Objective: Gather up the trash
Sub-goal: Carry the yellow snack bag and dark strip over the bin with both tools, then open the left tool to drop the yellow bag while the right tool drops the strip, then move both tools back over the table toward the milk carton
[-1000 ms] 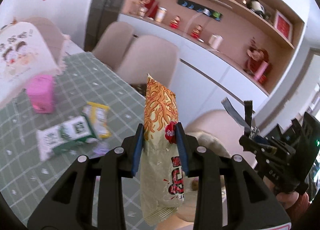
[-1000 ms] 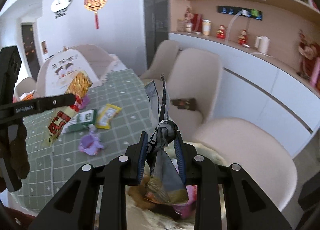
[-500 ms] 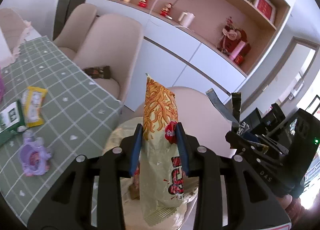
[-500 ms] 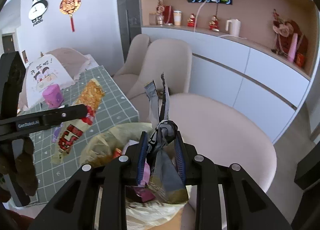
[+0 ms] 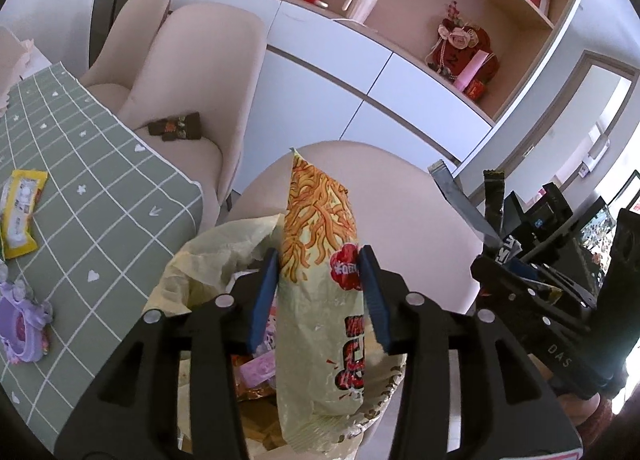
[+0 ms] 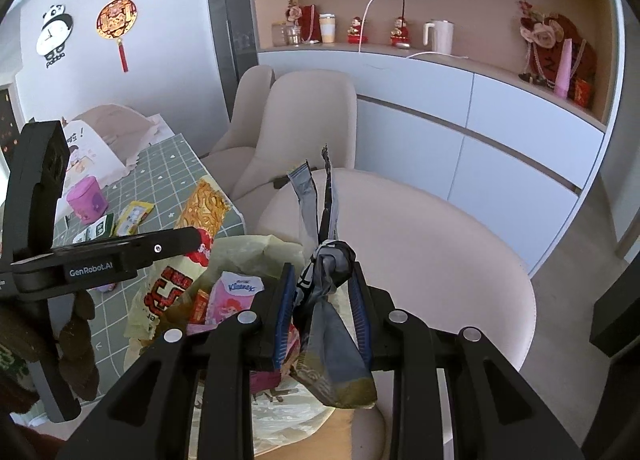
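A tall noodle snack bag (image 5: 316, 300) stands upright between the pads of my left gripper (image 5: 318, 284). Its jaws are opening, and both pads still touch the puffed bag. Below it gapes a pale yellow trash bag (image 5: 208, 260) holding several wrappers and a pink tissue pack (image 6: 236, 296). My right gripper (image 6: 322, 292) is shut on a knotted bundle of dark and silver wrappers (image 6: 328, 260) over the same trash bag (image 6: 256, 244). The left gripper's side (image 6: 120, 252) and snack bag (image 6: 204, 216) show in the right wrist view.
The trash bag rests on a round beige chair (image 5: 400, 200). To the left is a table with a green checked cloth (image 5: 100, 200) bearing a yellow packet (image 5: 20, 212), a purple item (image 5: 20, 320) and a pink cup (image 6: 86, 202). A dark wrapper (image 5: 176, 128) lies on another chair.
Both grippers have swung from beside the table to above the trash bag and sunk towards it. The left jaws stand wider around the snack bag. The right grip is unchanged.
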### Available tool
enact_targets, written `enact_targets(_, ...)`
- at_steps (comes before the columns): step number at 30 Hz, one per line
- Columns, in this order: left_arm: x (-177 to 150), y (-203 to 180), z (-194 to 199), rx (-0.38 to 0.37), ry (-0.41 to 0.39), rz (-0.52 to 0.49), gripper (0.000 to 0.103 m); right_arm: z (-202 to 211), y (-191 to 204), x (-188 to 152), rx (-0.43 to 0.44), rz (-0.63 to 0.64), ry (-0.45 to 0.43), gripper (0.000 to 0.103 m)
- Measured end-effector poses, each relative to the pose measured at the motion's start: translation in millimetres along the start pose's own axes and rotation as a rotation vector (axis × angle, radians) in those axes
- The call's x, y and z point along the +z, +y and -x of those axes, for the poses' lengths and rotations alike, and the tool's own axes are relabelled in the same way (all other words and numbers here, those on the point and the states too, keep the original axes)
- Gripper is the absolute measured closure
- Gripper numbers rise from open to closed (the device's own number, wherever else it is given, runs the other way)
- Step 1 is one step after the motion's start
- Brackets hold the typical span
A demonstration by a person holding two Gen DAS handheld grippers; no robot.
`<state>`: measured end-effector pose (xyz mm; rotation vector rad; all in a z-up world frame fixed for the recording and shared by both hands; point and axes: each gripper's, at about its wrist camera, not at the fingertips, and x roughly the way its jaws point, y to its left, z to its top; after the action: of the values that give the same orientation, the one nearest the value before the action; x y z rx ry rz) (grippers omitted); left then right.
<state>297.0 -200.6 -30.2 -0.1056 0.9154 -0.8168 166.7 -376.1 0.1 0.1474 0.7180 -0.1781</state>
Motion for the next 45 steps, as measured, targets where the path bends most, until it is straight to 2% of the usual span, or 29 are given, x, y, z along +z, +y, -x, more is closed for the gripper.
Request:
enact_targets(9, -6, 20, 14, 0.022, 0.010, 0.035, 0.057, -15, 6, -1, 0.031, -0.009, 0.021, 0.076)
enact_targets(13, -14, 33, 30, 0.040, 0.003, 0.063, 0.057, -25, 22, -1, 0.080, 0.009, 0.037, 0.076)
enact_targets(20, -34, 60, 73, 0.116, -0.024, 0.077, 0.057, -55, 65, -10, 0.186, 0.080, 0.110, 0.076)
enact_targets(27, -58, 95, 111, 0.189, -0.041, 0.124, 0.057, -84, 87, -19, 0.218, 0.072, 0.189, 0.074)
enact_targets(30, -68, 112, 123, 0.212, -0.045, 0.163, 0.057, -95, 92, -23, 0.213, 0.048, 0.235, 0.068)
enact_targets(33, -75, 125, 133, 0.229, -0.048, 0.191, 0.057, -97, 95, -26, 0.189, 0.041, 0.233, 0.063)
enact_targets(39, -90, 149, 147, 0.251, -0.045, 0.230, 0.057, -87, 99, -30, 0.182, 0.037, 0.217, 0.062)
enact_targets(45, -104, 171, 155, 0.264, -0.034, 0.256, 0.057, -66, 111, -26, 0.189, 0.056, 0.164, 0.062)
